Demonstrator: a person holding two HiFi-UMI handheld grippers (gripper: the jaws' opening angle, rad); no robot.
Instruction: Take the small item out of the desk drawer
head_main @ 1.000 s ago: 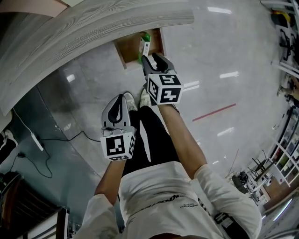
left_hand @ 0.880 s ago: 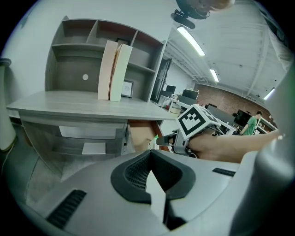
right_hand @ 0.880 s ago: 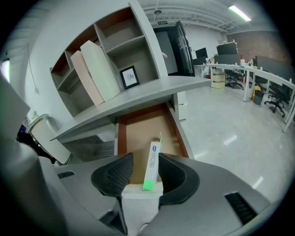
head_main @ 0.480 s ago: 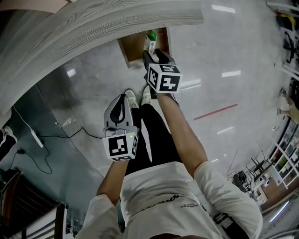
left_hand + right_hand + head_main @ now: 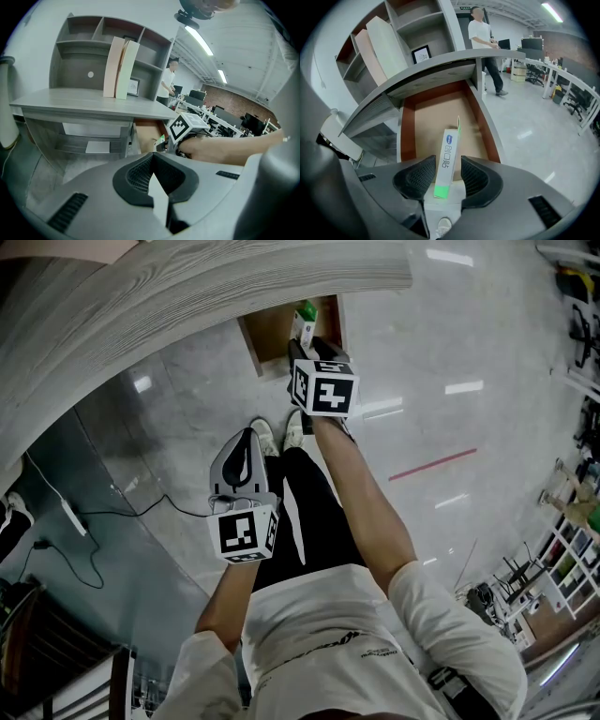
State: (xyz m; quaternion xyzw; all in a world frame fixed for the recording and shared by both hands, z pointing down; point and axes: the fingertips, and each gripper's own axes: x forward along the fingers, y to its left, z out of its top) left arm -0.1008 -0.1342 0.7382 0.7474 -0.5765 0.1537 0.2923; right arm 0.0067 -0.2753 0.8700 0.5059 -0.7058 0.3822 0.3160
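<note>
The small box [image 5: 449, 145] sits in the open drawer [image 5: 436, 112], between my right gripper's [image 5: 447, 164] fingers [image 5: 417, 176]. They are closing, with a gap showing on one side. My left gripper [image 5: 152, 171] hangs back, fingers together. Over the last second my right gripper has gone deeper over the drawer.

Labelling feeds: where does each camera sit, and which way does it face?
Head view: on the person's head, facing steeply down at desk and open drawer; shows arms, legs, left claw and right claw.
Left gripper view: on the left claw, facing the desk over shut jaws; shows the right forearm.
Right gripper view: on the right claw, facing into the drawer; jaws closing around the box.
Shared: all three show the drawer.
</note>
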